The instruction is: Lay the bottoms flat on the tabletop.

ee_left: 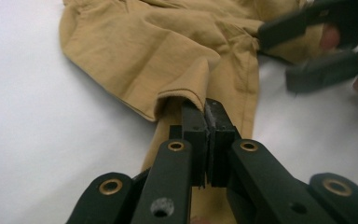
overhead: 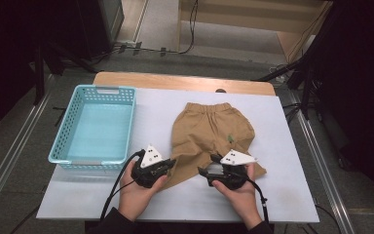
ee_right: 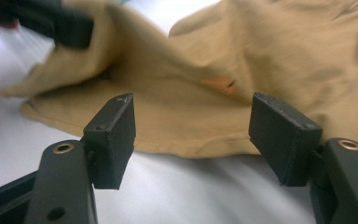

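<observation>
Tan shorts [overhead: 209, 129] lie flat on the white table cover, waistband at the far side and legs toward me. My left gripper [overhead: 171, 163] is at the hem of the left leg. In the left gripper view its jaws [ee_left: 204, 109] are pressed together on a lifted fold of that hem [ee_left: 186, 95]. My right gripper [overhead: 202, 171] sits low by the right leg, pointing left toward the other gripper. In the right gripper view its jaws [ee_right: 193, 109] stand wide apart just in front of the shorts' [ee_right: 261, 56] hem, with nothing between the pads.
A light blue plastic basket [overhead: 107, 89] stands on the left of the table. The white cover [overhead: 282, 195] has bare room in front of and to the right of the shorts. Beyond the wooden far edge [overhead: 175, 80] are floor, cables and dark stands.
</observation>
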Motion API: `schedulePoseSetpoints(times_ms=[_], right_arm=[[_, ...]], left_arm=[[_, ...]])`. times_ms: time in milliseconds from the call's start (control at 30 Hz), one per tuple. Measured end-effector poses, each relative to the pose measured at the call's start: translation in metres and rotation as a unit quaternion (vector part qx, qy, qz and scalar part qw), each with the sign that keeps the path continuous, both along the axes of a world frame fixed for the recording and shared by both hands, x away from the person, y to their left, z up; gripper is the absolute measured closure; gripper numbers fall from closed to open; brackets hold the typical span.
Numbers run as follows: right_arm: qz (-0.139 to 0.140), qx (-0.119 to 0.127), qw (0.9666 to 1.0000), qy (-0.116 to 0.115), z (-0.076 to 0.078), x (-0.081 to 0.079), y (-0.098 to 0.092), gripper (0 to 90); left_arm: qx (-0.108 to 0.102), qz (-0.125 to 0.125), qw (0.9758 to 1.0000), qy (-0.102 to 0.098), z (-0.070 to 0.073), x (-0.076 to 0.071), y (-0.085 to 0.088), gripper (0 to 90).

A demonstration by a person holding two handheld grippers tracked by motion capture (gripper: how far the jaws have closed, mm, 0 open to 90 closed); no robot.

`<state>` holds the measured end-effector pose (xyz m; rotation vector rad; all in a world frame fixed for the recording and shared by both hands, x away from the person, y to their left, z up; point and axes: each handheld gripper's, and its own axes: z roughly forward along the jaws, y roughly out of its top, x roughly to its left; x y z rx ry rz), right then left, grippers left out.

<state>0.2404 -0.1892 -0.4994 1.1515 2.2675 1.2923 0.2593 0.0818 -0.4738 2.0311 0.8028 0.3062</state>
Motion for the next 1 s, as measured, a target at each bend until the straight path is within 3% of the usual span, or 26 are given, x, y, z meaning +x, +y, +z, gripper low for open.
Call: schedulePoseSetpoints(times_ms=[267, 500, 667, 800, 900, 1000], right_arm=[[0.025, -0.036, 0.9986, 0.029, -0.014, 0.012, 0.024, 30.0], [0.023, -0.069, 0.9963, 0.047, -0.020, 0.018, 0.030, 33.8], [0.009, -0.089, 0.9953, 0.035, -0.020, 0.016, 0.032, 51.6], [0.000, -0.086, 0.9956, 0.038, -0.020, 0.017, 0.029, 70.2], [0.009, -0.085, 0.9956, 0.039, -0.020, 0.016, 0.029, 86.4], [0.016, -0.073, 0.9961, 0.047, -0.020, 0.018, 0.026, 87.8]], left_arm=[[-0.003, 0.006, 1.0000, 0.000, -0.002, 0.003, 0.002, 88.6], [-0.007, 0.008, 0.9999, 0.002, -0.003, 0.005, 0.005, 88.6], [-0.013, 0.011, 0.9998, 0.000, -0.001, 0.005, 0.007, 88.6], [-0.015, 0.009, 0.9999, 0.001, -0.001, 0.005, 0.008, 88.6], [-0.016, 0.008, 0.9998, 0.003, -0.002, 0.005, 0.007, 88.5], [-0.017, 0.008, 0.9998, 0.003, -0.002, 0.005, 0.007, 88.6]])
